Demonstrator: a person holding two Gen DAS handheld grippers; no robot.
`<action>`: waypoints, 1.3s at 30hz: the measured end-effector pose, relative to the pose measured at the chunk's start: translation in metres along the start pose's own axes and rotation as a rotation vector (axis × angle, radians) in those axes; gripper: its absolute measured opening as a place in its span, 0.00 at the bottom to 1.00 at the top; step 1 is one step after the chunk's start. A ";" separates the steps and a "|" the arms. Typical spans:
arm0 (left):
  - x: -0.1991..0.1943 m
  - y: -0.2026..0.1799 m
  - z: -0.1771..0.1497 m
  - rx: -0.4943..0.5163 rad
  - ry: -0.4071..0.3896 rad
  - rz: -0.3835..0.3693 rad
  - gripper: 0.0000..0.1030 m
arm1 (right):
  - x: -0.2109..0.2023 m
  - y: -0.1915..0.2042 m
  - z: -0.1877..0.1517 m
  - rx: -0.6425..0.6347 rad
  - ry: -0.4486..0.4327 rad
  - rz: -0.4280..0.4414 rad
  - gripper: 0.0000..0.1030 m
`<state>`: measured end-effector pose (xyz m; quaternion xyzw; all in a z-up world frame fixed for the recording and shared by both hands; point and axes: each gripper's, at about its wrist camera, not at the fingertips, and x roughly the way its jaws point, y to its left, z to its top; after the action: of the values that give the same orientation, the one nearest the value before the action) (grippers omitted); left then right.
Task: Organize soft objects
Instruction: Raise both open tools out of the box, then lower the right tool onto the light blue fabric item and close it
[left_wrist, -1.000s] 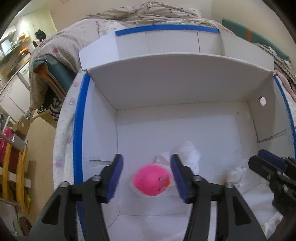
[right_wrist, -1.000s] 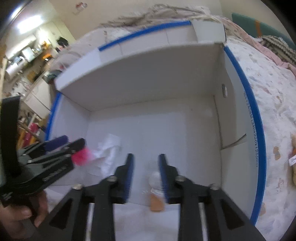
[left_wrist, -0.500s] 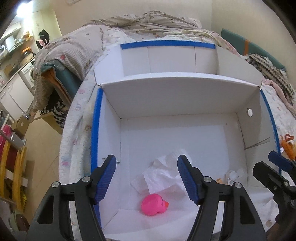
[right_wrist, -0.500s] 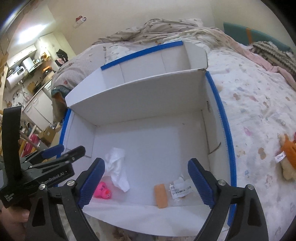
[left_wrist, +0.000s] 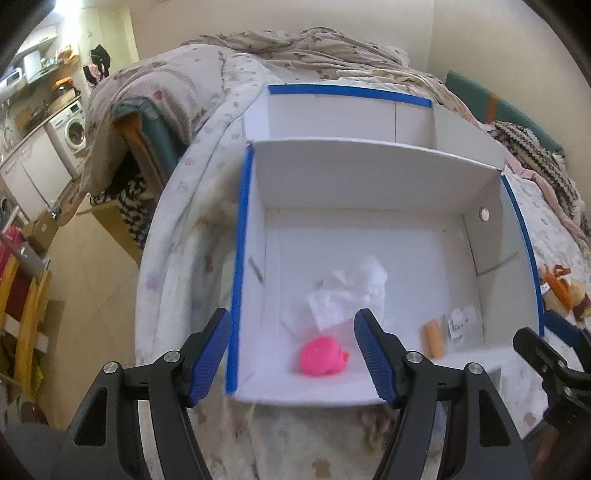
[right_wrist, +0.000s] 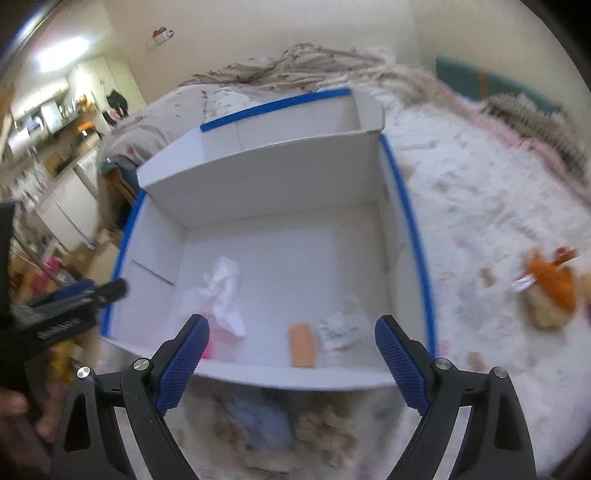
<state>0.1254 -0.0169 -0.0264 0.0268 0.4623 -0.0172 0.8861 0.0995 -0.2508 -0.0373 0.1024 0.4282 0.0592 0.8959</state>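
White open cardboard box with blue-taped edges (left_wrist: 240, 236) sits on a patterned bedspread (right_wrist: 480, 206), holding, left to right, a bright pink soft toy (left_wrist: 322, 356), crumpled white tissue (left_wrist: 349, 295), a small orange soft block (left_wrist: 433, 339) and a clear packet (left_wrist: 460, 325) whose label print is unreadable. Left gripper (left_wrist: 293, 356) stands empty with jaws apart above the box's near left corner; white lettering on its body in the right wrist view is too blurred to read. Right gripper (right_wrist: 291, 363) stands empty with jaws wide above the near wall, and an orange-and-tan plush toy (right_wrist: 550, 291) lies on the bedspread right of the box, its tag unreadable.

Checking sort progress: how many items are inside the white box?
4: pink toy near-left, tissue behind it, orange piece and clear packet near-right. None appear hidden.
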 end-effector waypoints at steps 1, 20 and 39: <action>-0.002 0.003 -0.004 -0.002 0.001 0.000 0.64 | -0.005 0.004 -0.005 -0.024 -0.011 -0.043 0.94; -0.005 0.045 -0.068 -0.069 0.042 0.045 0.64 | -0.010 -0.003 -0.054 0.009 0.075 -0.138 0.94; 0.016 0.054 -0.073 -0.123 0.100 0.042 0.64 | 0.022 -0.042 -0.065 0.223 0.213 0.051 0.71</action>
<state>0.0775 0.0413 -0.0794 -0.0171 0.5055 0.0312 0.8621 0.0636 -0.2792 -0.1032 0.2053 0.5222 0.0443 0.8266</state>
